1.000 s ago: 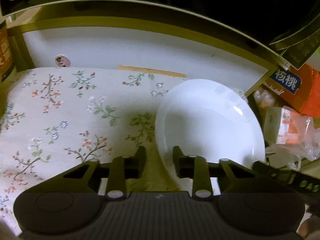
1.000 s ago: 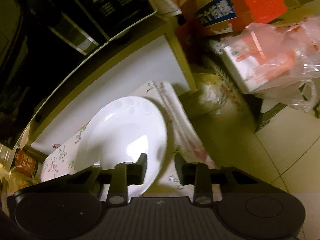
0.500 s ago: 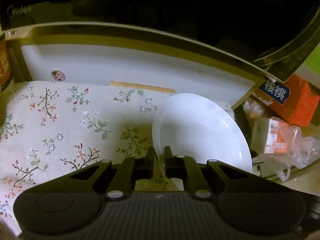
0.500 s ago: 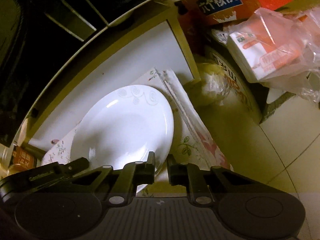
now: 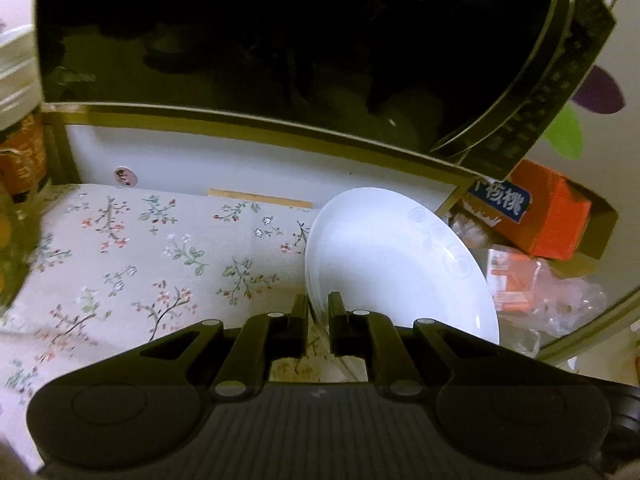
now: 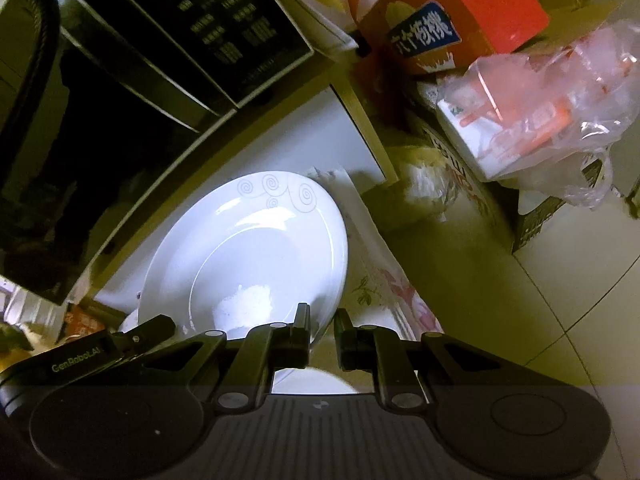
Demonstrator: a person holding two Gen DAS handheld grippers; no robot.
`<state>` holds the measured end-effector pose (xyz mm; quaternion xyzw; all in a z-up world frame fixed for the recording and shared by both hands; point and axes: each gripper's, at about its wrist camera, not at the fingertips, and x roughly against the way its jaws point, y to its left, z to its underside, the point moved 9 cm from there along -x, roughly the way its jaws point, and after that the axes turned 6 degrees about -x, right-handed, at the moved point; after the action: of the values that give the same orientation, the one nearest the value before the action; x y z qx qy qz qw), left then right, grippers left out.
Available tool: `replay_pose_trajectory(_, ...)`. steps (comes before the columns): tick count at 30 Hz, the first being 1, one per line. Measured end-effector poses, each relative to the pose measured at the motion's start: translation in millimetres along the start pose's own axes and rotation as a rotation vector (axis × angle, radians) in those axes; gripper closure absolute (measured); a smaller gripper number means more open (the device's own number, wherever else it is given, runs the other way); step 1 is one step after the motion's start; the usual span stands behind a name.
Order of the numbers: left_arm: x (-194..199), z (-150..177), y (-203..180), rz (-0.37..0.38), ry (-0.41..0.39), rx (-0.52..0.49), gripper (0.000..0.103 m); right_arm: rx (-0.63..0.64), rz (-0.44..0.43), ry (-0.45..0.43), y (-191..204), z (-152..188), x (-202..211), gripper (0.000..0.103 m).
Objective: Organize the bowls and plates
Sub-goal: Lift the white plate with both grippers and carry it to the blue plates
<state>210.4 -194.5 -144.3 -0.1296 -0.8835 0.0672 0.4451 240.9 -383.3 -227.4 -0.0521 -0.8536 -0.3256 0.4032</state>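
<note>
A white plate [image 5: 392, 264] with faint swirl marks on its rim hangs tilted above the floral cloth [image 5: 140, 264]. My left gripper [image 5: 318, 308] is shut on its near left rim, which runs between the two fingers. In the right wrist view the same plate [image 6: 248, 248] fills the middle, and my right gripper [image 6: 322, 320] is shut on its near right rim. The left gripper's body [image 6: 132, 336] shows at the plate's lower left edge there. Something white shows under the plate's near edge; I cannot tell what it is.
A dark glass-fronted oven [image 5: 280, 40] sits on the shelf board right above the plate. An orange box [image 6: 452, 20] and a plastic bag of cartons [image 6: 532, 116] stand to the right, above tiled floor [image 6: 540, 300]. An orange packet [image 5: 20, 156] is at far left.
Both grippers went from open around the plate's rim to shut on it. The plate has risen off the cloth and tilted, and both views have moved up toward the oven.
</note>
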Motion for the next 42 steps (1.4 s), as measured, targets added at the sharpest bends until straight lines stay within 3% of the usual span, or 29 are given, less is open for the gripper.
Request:
replay_pose_trajectory(12, 88.9, 19.4, -3.7, -0.006, -0.09, 0.017, 0.095, 0.147, -0.02, -0.062, 32.4, 35.2, 86.5, 0.09)
replay_pose_trajectory(25, 190.1, 46.4, 41.8, -0.052, -0.196, 0.032, 0.095, 0.265, -0.115, -0.081, 81.1, 111.4, 154.4, 0.087)
replay_pose_trajectory(34, 235.6, 98.6, 89.0, -0.129, -0.16, 0.072, 0.095, 0.361, -0.147, 0.01, 112.7, 186.4, 165.5, 0.087)
replay_pose_trajectory(42, 245.4, 146.9, 136.8, -0.166, -0.105, 0.159, 0.095, 0.434, -0.141, 0.122, 120.6, 250.9, 149.0, 0.087)
